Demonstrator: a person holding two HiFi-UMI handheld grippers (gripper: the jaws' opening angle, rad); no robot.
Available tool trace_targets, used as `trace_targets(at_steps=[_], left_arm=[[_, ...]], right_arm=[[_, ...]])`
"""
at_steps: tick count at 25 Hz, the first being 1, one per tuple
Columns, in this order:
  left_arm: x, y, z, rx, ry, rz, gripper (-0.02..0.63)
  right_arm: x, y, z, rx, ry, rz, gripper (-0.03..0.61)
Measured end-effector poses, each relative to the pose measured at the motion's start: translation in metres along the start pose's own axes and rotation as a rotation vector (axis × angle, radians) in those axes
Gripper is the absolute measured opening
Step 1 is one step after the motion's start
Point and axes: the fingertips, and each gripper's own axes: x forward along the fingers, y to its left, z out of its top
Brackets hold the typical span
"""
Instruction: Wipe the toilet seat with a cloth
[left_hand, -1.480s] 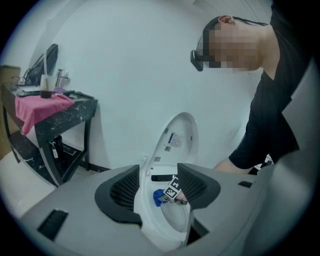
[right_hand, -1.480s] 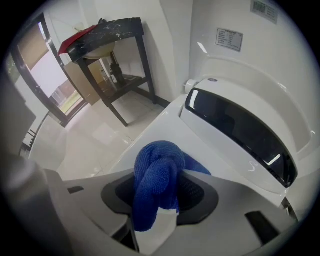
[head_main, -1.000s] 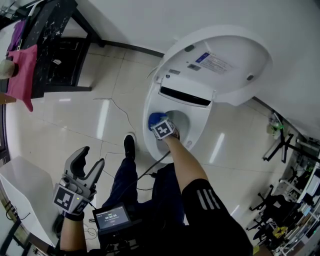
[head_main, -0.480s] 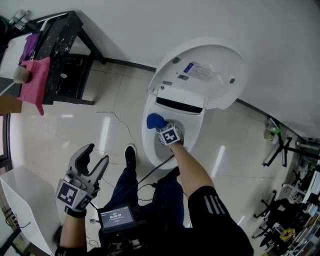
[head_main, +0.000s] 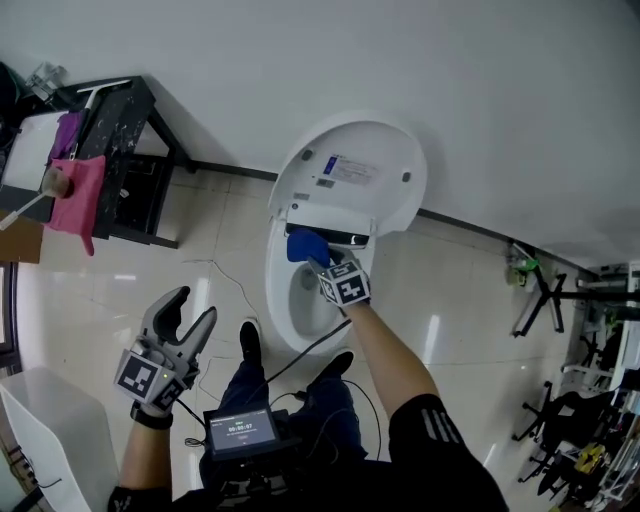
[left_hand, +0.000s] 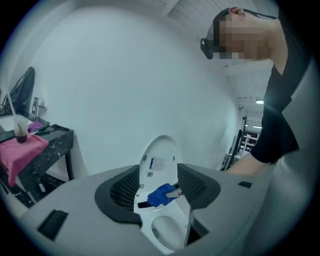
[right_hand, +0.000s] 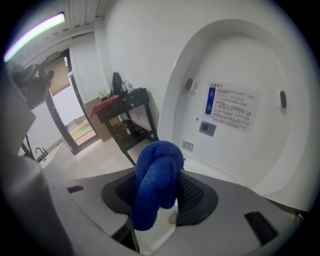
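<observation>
One white toilet (head_main: 352, 180), blue cloth (head_main: 305, 247), glossy tiled floor (head_main: 455, 290)

The cloth (head_main: 303, 246) covers the right tool's (head_main: 320, 265) tips; the lid label's (head_main: 350, 170) print is unreadable.

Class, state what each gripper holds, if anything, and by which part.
Right gripper: the blue cloth, clamped across its bunched middle. Left gripper: open, holding nothing.

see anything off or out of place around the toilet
Nothing spilled or broken. The only untidy bit is a thin cable lying loose on the floor tiles beside the toilet. The right gripper holds the blue cloth at the seat's back.
</observation>
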Motion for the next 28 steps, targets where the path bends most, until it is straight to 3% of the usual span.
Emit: trace_targets(at_steps=[12,17,28], left_arm=[[0.012,-0.041,0.079,0.084,-0.107,-0.058,0.233],[0.016,-0.041,0.093,0.127,-0.152,-0.063,0.233],[0.03,-0.094,0.128,0.187,-0.178,-0.123,0.233]], right_arm=[[-0.203,-0.008,0.124,0.03,-0.364,-0.058,0.198],[-0.277,-0.006,0.151,0.031,-0.474,-0.076,0.196],[-0.428,0.013,0.181,-0.012,-0.707,-0.135,0.198]])
